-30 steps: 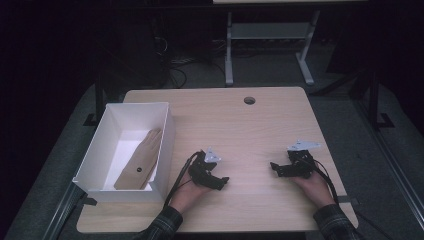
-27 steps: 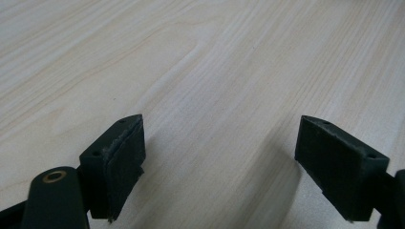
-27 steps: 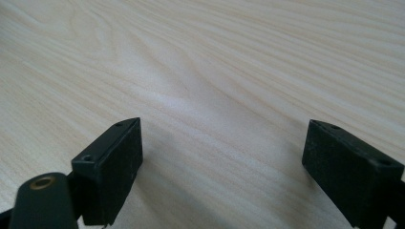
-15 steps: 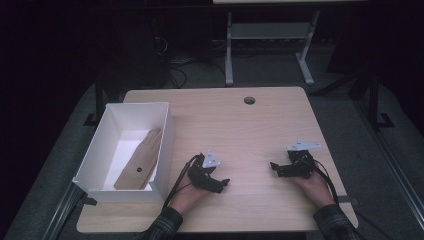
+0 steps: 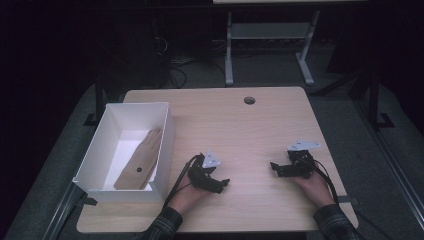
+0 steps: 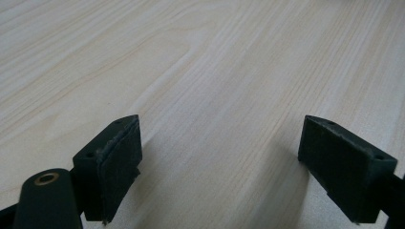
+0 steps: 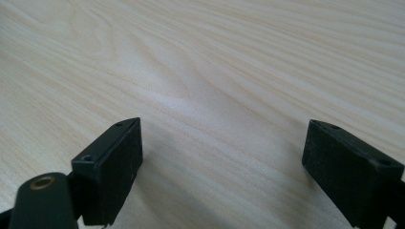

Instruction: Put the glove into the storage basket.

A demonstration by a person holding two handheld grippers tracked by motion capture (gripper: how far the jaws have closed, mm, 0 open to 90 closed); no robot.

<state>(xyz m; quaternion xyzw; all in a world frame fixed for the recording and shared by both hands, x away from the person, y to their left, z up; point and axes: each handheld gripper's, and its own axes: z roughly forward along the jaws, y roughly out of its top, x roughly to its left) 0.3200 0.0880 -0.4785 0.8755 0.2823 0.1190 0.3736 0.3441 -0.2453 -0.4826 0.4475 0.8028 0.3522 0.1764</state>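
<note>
A white box [image 5: 165, 142] stands at the table's left side with a tan flat glove-shaped piece [image 5: 140, 160] lying inside it. My left gripper [image 5: 220, 184] rests low on the wooden table [image 5: 250, 130] just right of the box, pointing right. In the left gripper view its jaws stand wide apart over bare wood, so the left gripper [image 6: 219, 157] is open and empty. My right gripper [image 5: 276, 167] lies near the table's right front, pointing left. Seen in its own view, the right gripper [image 7: 222, 164] is open too, with only wood grain between the jaws.
A round cable hole [image 5: 249, 100] sits near the table's far edge. Beyond the table stands a metal frame [image 5: 265, 45] on dark floor, with cables [image 5: 175, 65] at the left. Bare wood stretches between the two grippers and toward the far edge.
</note>
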